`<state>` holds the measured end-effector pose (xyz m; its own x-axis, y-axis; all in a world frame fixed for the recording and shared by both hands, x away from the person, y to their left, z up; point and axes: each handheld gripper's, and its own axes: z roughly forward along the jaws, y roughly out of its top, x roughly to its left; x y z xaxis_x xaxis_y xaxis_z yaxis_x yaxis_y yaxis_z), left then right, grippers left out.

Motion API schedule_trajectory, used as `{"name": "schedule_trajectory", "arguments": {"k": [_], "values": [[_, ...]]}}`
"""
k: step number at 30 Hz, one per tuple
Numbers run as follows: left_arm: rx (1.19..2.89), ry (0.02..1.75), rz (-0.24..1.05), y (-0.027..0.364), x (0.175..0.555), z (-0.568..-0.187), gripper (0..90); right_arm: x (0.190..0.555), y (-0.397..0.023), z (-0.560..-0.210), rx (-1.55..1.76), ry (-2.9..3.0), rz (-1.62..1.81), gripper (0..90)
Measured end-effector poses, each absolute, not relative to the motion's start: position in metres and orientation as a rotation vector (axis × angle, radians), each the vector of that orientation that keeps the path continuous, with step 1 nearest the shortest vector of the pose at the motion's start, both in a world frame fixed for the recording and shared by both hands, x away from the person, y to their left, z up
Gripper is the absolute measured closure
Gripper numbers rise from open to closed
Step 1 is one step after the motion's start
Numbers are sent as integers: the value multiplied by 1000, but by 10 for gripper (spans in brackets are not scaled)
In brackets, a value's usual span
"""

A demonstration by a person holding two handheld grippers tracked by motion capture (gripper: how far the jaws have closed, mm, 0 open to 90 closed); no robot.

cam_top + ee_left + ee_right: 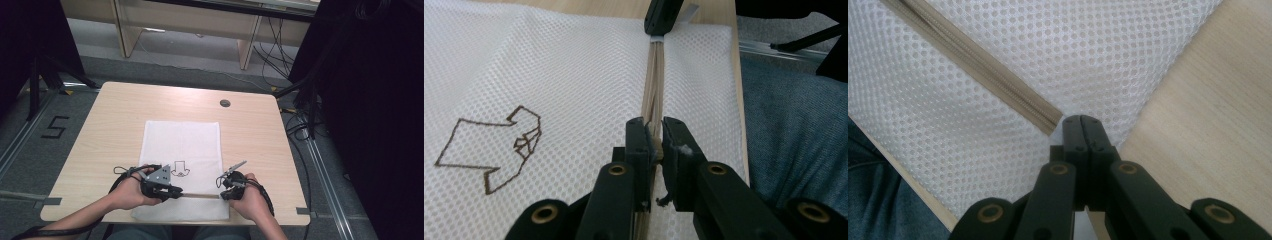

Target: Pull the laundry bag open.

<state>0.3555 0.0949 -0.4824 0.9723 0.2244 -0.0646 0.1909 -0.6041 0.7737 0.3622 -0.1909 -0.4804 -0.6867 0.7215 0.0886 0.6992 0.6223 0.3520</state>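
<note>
A white mesh bag (182, 142) lies flat on the wooden table (115, 115), with a brown line drawing (499, 145) stitched on it. A beige zipper (200, 195) runs along its near edge. My left gripper (175, 192) is shut on the zipper pull (655, 147), with the zipper (654, 85) stretching away toward the right gripper (663, 15). My right gripper (223, 194) is shut on the bag's fabric at the zipper's end (1050, 125); its jaws (1081, 122) press tight together over the mesh (1098, 50), next to bare table (1208, 115).
A round cable hole (225, 103) sits at the table's far right. Black curtains, stand legs (35, 85) and floor cables (295, 125) surround the table. The person's blue-trousered lap (794, 130) lies just past the near table edge.
</note>
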Motion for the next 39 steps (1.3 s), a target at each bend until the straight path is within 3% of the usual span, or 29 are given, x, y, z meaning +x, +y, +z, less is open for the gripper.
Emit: {"name": "schedule_trajectory", "arguments": {"k": [39], "values": [[2223, 388, 94, 151, 349, -478, 820, 364, -190, -480, 1202, 2787, 549, 900]]}}
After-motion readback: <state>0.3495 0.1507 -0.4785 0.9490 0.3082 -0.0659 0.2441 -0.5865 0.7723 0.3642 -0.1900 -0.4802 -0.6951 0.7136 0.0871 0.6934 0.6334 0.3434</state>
